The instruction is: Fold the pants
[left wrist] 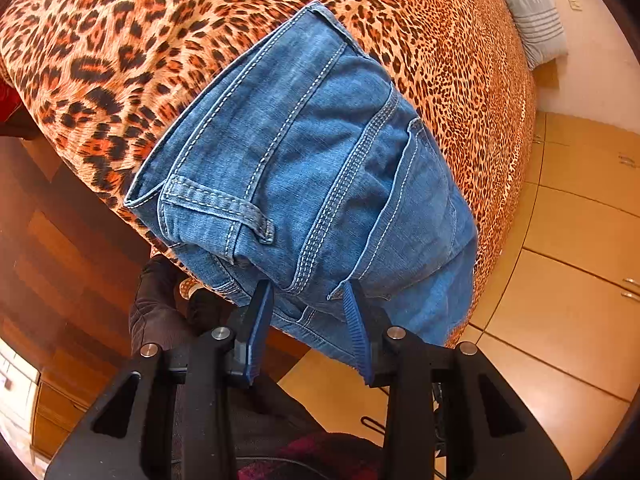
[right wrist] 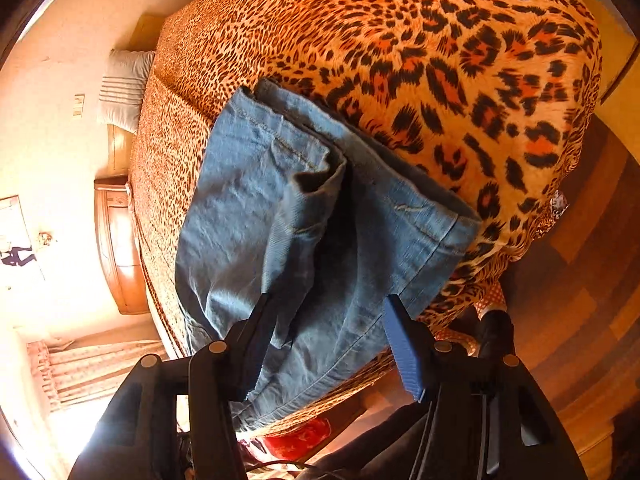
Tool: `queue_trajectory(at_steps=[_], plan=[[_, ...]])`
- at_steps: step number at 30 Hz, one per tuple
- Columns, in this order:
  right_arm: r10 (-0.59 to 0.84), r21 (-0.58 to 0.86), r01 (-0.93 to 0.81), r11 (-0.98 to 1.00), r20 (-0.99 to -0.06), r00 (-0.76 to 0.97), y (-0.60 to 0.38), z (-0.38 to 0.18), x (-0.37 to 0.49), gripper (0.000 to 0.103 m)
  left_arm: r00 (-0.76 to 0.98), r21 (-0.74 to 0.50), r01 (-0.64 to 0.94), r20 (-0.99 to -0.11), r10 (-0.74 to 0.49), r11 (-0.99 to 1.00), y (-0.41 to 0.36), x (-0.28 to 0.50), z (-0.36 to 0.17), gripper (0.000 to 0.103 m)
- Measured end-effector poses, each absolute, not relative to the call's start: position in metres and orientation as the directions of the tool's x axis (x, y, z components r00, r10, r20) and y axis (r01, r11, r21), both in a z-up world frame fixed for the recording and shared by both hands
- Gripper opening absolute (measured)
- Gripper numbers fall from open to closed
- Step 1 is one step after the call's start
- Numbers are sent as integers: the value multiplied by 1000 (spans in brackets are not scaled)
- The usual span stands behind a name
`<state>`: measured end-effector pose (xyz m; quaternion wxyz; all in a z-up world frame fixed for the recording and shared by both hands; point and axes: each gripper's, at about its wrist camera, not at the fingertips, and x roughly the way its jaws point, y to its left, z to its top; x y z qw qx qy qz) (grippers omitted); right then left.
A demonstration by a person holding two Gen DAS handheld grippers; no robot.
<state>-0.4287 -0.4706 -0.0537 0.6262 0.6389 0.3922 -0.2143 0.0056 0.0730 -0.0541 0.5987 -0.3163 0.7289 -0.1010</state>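
Note:
Blue denim pants [left wrist: 304,152] lie folded on a leopard-print bedspread [left wrist: 120,48], at the bed's near edge. In the left wrist view I see the waistband end with a belt loop and back seams. My left gripper [left wrist: 308,292] is open, its blue fingers straddling the edge of the waistband fold. In the right wrist view the leg hems of the pants [right wrist: 304,216] lie stacked and creased on the bedspread [right wrist: 440,60]. My right gripper [right wrist: 326,308] is open, its fingers spread wide either side of the leg fabric at the bed edge.
A grey pillow [left wrist: 536,20] lies at the far end of the bed, also in the right wrist view [right wrist: 124,88]. Tan tile floor [left wrist: 560,300] and wood cabinets border the bed. A wooden headboard piece [right wrist: 116,248] and curtains [right wrist: 92,372] stand beside it.

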Motion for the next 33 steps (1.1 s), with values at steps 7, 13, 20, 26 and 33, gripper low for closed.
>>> queue_trajectory(at_steps=[7,13,20,26,33], plan=[[231,650,754,90,-751,619,-472,-57,-408,63,-101,-501,-310,-827,-552,808,50,10,-66,42],[215,592,792,151,-802,558,-482,-67,-380,4,-161,-387,-204,-893,-421,899,32,22,-69,5],[172,648,730,217,-761,625,-479,-6,-411,3,-80,-435,-124,-891,-446,892,51,8,-22,5],[207,480,849,223,-874,439,-478,-70,-429,6,-241,-336,-223,-890,-386,915,61,-2,-94,6],[120,426,868,255,-905,409,-500,-35,-448,39,-271,-442,-55,-857,-439,895,69,-5,-58,13]])
